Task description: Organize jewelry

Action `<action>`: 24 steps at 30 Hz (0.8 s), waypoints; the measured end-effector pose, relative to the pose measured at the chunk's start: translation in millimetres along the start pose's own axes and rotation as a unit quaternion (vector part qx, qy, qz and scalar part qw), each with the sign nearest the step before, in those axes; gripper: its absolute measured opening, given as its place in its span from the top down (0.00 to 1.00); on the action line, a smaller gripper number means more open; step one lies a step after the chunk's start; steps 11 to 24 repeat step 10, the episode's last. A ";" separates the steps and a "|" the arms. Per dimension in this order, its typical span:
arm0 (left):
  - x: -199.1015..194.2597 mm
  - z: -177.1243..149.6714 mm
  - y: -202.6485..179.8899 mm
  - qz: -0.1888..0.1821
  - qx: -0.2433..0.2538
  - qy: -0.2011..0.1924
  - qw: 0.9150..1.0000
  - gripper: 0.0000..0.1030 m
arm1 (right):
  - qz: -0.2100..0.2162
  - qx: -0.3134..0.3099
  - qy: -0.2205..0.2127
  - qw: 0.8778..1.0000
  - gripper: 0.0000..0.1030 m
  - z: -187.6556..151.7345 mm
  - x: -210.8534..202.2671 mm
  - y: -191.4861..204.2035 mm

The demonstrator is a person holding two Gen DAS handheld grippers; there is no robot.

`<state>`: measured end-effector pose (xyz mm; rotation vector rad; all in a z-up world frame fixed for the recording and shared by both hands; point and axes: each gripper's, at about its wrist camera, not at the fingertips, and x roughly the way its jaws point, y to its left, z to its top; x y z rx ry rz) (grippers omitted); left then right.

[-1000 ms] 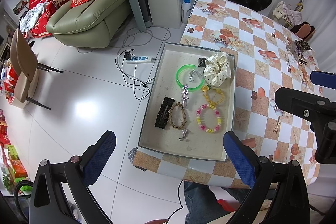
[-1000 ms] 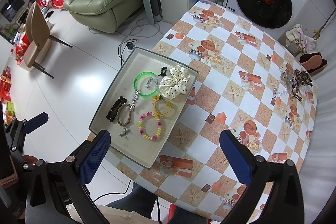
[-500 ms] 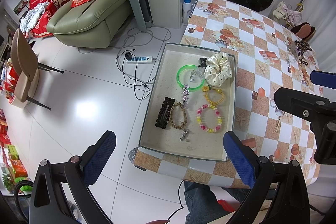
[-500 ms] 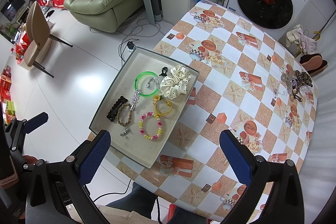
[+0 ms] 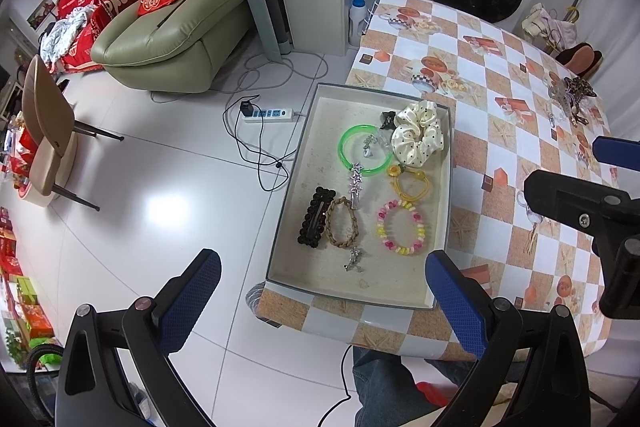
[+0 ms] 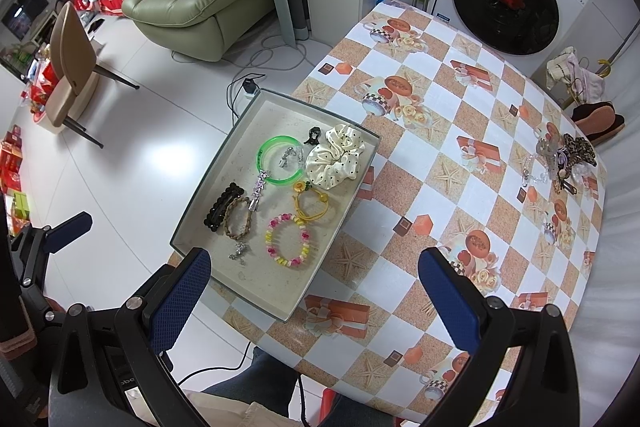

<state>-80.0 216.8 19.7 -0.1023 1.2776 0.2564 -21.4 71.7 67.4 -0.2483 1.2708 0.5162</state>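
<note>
In the left wrist view, the left gripper [image 5: 322, 279] hangs above the near edge of the table [image 5: 504, 131], its blue-padded fingers [image 5: 188, 301] spread wide apart with nothing between them. Below them a shallow grey tray [image 5: 294, 187] sits at the table's left side, partly overhanging the edge. Inside it lie a green bangle [image 5: 365, 149], a cream polka-dot scrunchie [image 5: 418, 138] just right of the bangle, a small black claw clip [image 5: 386, 118] at the scrunchie's upper left, a yellow hair tie [image 5: 410, 182], a pink-and-yellow bead bracelet [image 5: 400, 227], a braided brown bracelet [image 5: 341, 222], a black hair clip [image 5: 316, 217] beside it, and a silver star hairpin [image 5: 355, 183] whose top touches the bangle's lower rim. The right gripper's black frame [image 5: 588, 211] reaches in from the right, over the checked cloth. In the right wrist view, the right gripper [image 6: 314, 285] hovers over the table's near side, its fingers [image 6: 450, 305] likewise held wide apart and empty. The tray [image 6: 208, 199] lies to the left ahead of it, carrying the same pieces. Far across the table, near the right edge, a separate heap of jewelry [image 6: 564, 159] with a leopard-print piece rests on the cloth, well apart from the tray. The left gripper's blue fingertip [image 6: 70, 226] shows at the left border.
</note>
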 end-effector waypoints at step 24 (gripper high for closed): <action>-1.5 -0.2 -3.3 0.002 0.001 -0.001 1.000 0.00 | 0.000 0.000 0.000 1.000 0.00 0.2 0.4 0.2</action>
